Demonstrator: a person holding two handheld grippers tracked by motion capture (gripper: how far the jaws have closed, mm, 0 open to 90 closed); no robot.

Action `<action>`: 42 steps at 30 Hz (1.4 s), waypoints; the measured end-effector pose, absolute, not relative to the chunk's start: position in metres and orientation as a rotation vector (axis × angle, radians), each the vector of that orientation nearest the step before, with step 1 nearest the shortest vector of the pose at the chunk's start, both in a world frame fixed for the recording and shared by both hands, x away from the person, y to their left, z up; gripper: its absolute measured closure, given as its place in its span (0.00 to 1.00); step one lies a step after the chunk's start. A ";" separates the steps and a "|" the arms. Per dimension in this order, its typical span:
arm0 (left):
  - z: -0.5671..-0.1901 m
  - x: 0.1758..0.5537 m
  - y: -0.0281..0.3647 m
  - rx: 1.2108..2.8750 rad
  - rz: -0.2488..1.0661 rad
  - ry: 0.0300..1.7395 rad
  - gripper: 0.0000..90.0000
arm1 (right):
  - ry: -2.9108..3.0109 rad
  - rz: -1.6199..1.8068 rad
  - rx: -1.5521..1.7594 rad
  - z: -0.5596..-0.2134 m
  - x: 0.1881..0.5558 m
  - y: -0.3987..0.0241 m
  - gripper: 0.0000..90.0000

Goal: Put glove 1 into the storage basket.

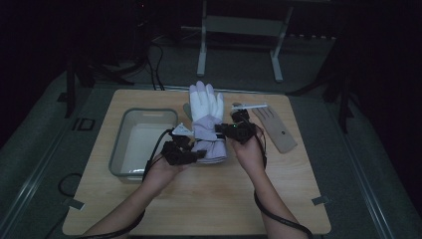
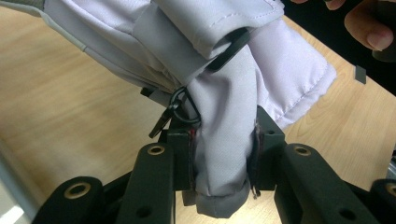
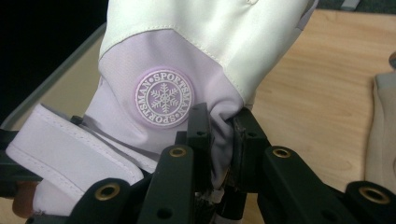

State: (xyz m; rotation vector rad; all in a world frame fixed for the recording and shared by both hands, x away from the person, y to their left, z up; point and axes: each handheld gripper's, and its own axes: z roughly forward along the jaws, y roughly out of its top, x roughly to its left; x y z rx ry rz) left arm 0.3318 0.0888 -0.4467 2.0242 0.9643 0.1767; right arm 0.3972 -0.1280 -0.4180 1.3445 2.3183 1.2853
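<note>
High view: the left claw [image 1: 191, 155] and right claw [image 1: 234, 130] each pinch the cuff end of a white glove [image 1: 206, 107] held above the wooden surface [image 1: 209, 194], beside a grey bin [image 1: 144, 142]. Keeping both pinches firm and level should stop the cuff slipping. The dim light obscures the tan glove [image 1: 276, 129] at right.

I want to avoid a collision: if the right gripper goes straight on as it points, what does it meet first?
Probably the grey plastic bin, beyond the lilac-and-white padded glove its fingers already clamp; depth is unclear.
</note>
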 end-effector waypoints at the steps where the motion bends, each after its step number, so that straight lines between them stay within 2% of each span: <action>1: -0.443 0.332 0.090 2.028 0.181 0.955 0.76 | 2.314 1.291 1.342 -0.415 0.397 -0.127 0.89; 9: -0.423 0.332 0.110 2.024 0.206 0.946 0.76 | 2.303 1.332 1.305 -0.394 0.398 -0.112 0.89; 18: -0.417 0.325 0.146 2.012 0.239 0.969 0.76 | 2.340 1.358 1.262 -0.387 0.400 -0.076 0.89; 42: -0.432 0.305 0.234 2.022 0.281 1.074 0.76 | 2.473 1.354 1.184 -0.405 0.401 0.024 0.89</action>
